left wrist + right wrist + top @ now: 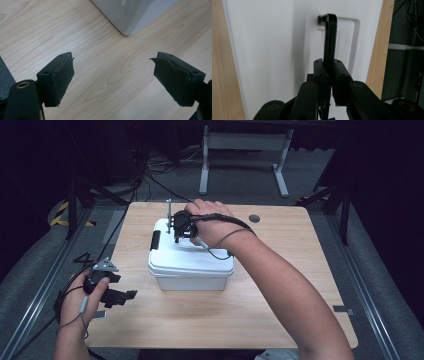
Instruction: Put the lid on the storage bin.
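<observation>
A white plastic box (192, 265) with a lid stands in the middle of the wooden table (280, 285). A black carry handle (330, 35) rises upright from a recess in the lid (267, 50). My right gripper (179, 231) is above the lid, shut on that handle (176, 227), and its jaws pinch the handle's bar in the right gripper view (328, 67). My left gripper (116, 295) rests low over the table's near left part, open, with bare wood between its jaws (113, 66). A corner of the box (130, 15) shows ahead of it.
A black latch (156, 239) sits on the box's left side. A dark round grommet (254, 218) is set in the table's far right part. Cables (150, 175) and a white frame's legs (242, 155) lie on the floor beyond the table.
</observation>
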### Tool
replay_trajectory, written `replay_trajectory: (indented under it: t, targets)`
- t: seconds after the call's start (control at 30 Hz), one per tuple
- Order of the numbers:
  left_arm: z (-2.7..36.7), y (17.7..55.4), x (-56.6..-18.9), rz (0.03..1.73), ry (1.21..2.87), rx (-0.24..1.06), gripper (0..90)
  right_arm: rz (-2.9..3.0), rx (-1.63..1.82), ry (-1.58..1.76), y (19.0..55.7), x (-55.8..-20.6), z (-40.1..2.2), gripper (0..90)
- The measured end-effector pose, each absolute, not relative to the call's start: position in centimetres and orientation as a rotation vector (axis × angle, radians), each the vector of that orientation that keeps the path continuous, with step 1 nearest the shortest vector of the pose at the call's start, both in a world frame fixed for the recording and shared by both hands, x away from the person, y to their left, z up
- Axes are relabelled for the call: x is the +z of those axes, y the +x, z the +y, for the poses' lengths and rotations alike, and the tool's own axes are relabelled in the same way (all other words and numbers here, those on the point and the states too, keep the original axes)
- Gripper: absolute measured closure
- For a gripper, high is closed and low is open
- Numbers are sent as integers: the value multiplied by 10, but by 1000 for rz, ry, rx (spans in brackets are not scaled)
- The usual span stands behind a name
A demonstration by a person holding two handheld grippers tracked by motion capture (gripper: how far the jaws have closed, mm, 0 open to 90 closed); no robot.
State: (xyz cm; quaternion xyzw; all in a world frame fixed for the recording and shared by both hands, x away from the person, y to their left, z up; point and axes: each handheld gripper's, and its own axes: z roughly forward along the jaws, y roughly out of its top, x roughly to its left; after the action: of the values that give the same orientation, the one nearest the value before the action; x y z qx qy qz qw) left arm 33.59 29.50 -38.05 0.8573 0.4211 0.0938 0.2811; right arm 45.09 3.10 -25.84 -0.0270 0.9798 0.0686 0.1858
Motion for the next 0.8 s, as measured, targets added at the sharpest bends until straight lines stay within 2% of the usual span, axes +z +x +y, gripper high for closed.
replay_trajectory:
  t: [0.3, 0.57, 0.8]
  targets:
    - [294, 336, -381, 1134, 2291, 248, 171, 2773, 222, -12, 452, -246, 19, 846]
    - [294, 335, -381, 1133, 2293, 240, 171, 2758, 138, -11, 454, -258, 24, 858]
    - [295, 337, -382, 1132, 2295, 248, 171, 2787, 230, -20, 454, -251, 21, 858]
